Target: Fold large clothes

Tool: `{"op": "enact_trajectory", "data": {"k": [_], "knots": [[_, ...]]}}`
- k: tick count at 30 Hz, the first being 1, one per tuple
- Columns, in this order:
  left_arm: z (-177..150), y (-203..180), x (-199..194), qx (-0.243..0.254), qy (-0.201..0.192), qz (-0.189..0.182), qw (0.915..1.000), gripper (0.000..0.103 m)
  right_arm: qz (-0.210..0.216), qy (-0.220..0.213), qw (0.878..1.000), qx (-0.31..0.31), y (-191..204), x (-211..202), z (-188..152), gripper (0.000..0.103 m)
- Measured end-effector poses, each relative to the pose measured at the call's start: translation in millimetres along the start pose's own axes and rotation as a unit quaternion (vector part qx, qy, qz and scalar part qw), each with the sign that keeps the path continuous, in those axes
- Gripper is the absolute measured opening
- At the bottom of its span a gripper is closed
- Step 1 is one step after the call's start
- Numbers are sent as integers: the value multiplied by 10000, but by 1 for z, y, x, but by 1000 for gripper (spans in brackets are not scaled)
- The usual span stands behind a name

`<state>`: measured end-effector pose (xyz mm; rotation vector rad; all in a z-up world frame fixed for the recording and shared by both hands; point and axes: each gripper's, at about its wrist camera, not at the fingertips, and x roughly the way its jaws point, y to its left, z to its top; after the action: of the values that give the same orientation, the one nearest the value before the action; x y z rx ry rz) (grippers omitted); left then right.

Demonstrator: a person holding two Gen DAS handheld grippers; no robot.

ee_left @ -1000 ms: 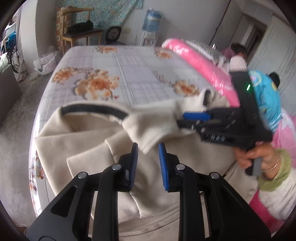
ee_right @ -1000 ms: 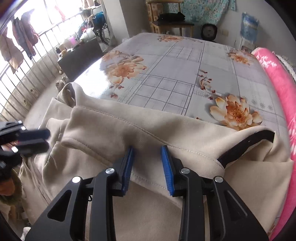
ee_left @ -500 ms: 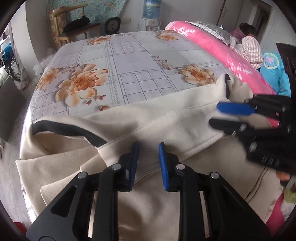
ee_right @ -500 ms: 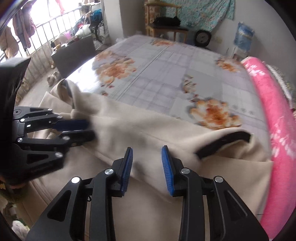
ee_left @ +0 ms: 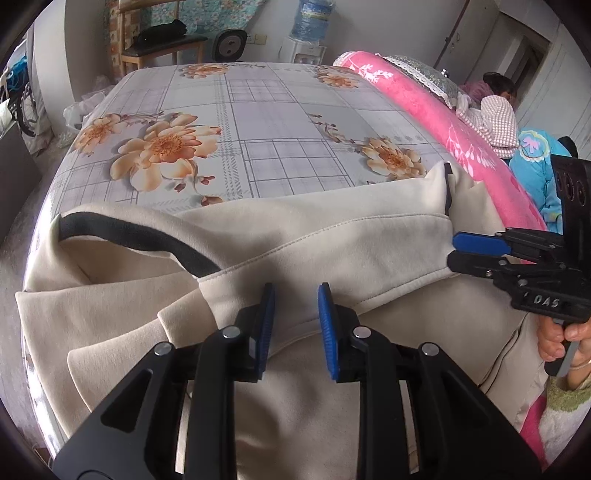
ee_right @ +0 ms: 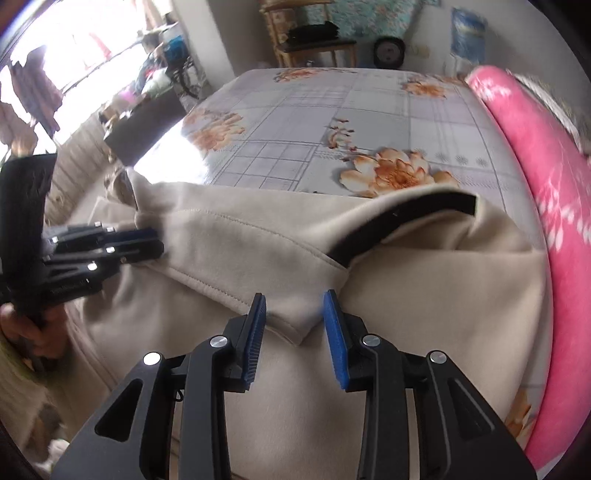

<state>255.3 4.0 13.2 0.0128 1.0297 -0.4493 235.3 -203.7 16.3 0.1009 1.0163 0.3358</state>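
Observation:
A large beige coat (ee_left: 332,240) with black trim (ee_left: 129,236) lies on the flowered bed (ee_left: 258,122), one flap folded flat across it. My left gripper (ee_left: 295,299) points down at the flap's near edge. Its blue pads stand apart, with flat cloth showing in the gap. In the right wrist view the coat (ee_right: 258,240) fills the foreground, and the flap's loose corner lies between the pads of my right gripper (ee_right: 293,314), untouched on either side. The right gripper (ee_left: 452,249) sits just off the flap's right end. The left gripper (ee_right: 155,242) is at its left end.
A rolled pink quilt (ee_left: 424,110) runs along the bed's right side, with a blue garment (ee_left: 535,162) and a person (ee_left: 495,85) behind it. A wooden chair (ee_left: 162,40) and a water dispenser (ee_left: 310,22) stand by the far wall. A hand (ee_left: 557,339) holds the right gripper.
The flap was lifted between both grippers a second ago; it now lies flat across the coat. The left gripper sank with it, and the right gripper drew back off the flap's end.

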Motion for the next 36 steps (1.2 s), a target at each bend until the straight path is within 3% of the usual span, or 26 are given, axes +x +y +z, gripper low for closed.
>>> {"op": "enact_trajectory", "data": {"k": [3,7,9,13,17,21,26,29,36], "knots": [[0,0,-1,-114,42,21,9999,24,-20,-86,9995,287,-7,-12,-2,33],[-3,-3,-17,-206,96,17,9997,36,98,-145,9985,525,-6,-39,-14,35],[-8,-8,-33,-145,53,58,9999,39,97,-208,9984,512,-2,-50,-22,52],[-29,-12,-75,-173,-156,-80,9997,45,162,-332,9983,450,14,-80,-54,61],[-73,-7,-127,-334,-607,-84,9976,50,252,-409,9979,444,31,-96,-88,68],[-122,4,-157,-554,-909,140,9942,51,440,-350,9974,444,51,-95,-125,72],[-168,16,-165,-833,-940,308,9916,51,475,-153,9977,448,65,-77,-154,72],[-178,17,-161,-838,-912,543,9908,50,466,3,9971,598,63,-64,-164,72],[-184,30,-166,-1033,-1160,972,9831,50,311,-70,9988,370,68,-63,-166,73]]}}
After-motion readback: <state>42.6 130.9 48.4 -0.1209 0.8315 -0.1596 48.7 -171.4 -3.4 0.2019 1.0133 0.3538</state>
